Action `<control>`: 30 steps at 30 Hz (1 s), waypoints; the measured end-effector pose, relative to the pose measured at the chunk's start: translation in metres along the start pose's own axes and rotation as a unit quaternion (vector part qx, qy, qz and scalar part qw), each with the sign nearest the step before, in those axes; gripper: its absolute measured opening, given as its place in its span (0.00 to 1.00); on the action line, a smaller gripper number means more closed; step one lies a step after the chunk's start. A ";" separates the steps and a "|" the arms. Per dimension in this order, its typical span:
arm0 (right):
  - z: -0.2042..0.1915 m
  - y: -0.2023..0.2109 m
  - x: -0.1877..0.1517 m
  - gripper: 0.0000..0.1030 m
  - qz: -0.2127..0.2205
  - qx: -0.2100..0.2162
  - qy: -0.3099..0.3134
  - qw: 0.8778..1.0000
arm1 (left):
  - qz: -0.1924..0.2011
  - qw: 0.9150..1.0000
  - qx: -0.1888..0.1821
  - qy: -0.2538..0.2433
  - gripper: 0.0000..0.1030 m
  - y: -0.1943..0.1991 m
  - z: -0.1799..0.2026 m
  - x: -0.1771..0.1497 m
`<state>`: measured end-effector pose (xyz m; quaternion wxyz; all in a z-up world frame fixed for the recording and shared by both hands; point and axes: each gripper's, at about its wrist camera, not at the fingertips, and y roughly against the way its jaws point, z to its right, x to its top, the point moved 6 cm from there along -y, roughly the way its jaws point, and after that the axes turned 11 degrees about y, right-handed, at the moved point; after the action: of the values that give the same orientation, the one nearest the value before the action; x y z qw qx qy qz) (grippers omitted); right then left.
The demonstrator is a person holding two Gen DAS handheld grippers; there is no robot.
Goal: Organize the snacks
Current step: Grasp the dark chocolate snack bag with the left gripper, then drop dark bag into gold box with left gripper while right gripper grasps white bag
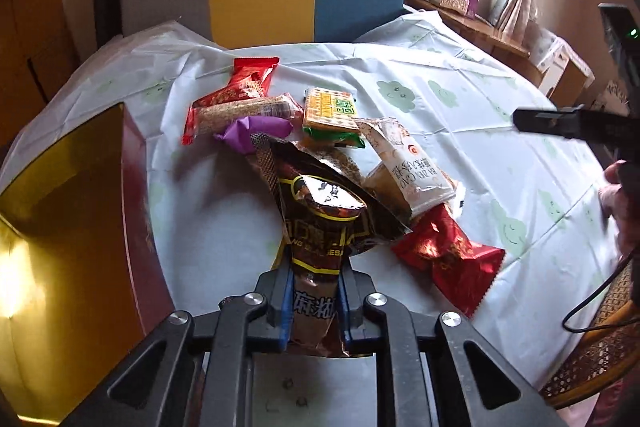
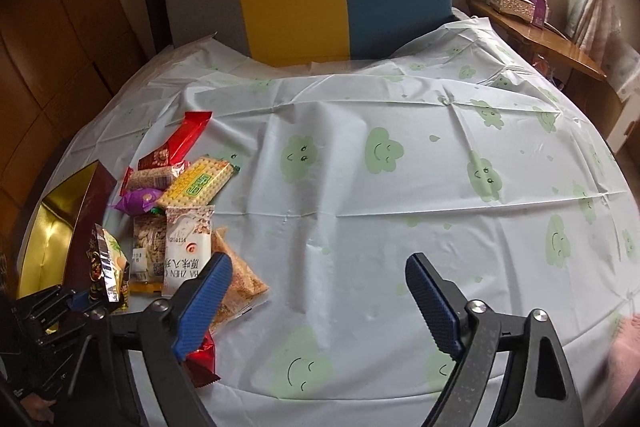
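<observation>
Left hand-held gripper (image 1: 314, 301) is pinching the brown foil sesame-paste packet (image 1: 320, 219) by its near end, low in the frame, over the pale tabletop (image 1: 460, 75). Right hand-held gripper (image 2: 320, 301) hangs spread and empty over bare cloth. Other snacks lie heaped mid-frame, the green cracker pack (image 1: 330, 111) among them. I'd judge the gold-lined box (image 1: 52, 211) at the left edge is the goal: lift the packet clear of the red wrapper (image 1: 448, 251) beside it before swinging left.
</observation>
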<state>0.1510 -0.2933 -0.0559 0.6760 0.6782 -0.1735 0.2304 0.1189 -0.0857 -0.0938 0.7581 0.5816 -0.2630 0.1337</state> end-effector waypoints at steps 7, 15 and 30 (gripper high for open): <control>-0.064 -0.022 0.005 0.72 -0.021 0.053 0.067 0.996 | 0.022 0.999 -0.042 0.024 0.17 0.037 -0.001 -0.002; -0.082 -0.052 0.010 0.72 -0.045 0.078 0.061 0.994 | 0.070 0.990 -0.066 0.099 0.17 0.096 -0.050 0.031; -0.095 -0.067 0.009 0.39 -0.047 0.083 0.101 0.990 | 0.008 0.961 -0.007 0.276 0.17 0.034 -0.182 0.058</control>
<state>0.1875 -0.1962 -0.1089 0.6413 0.7129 -0.0527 0.2789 0.1936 0.0917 -0.0679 0.8044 0.5146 -0.0490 0.2928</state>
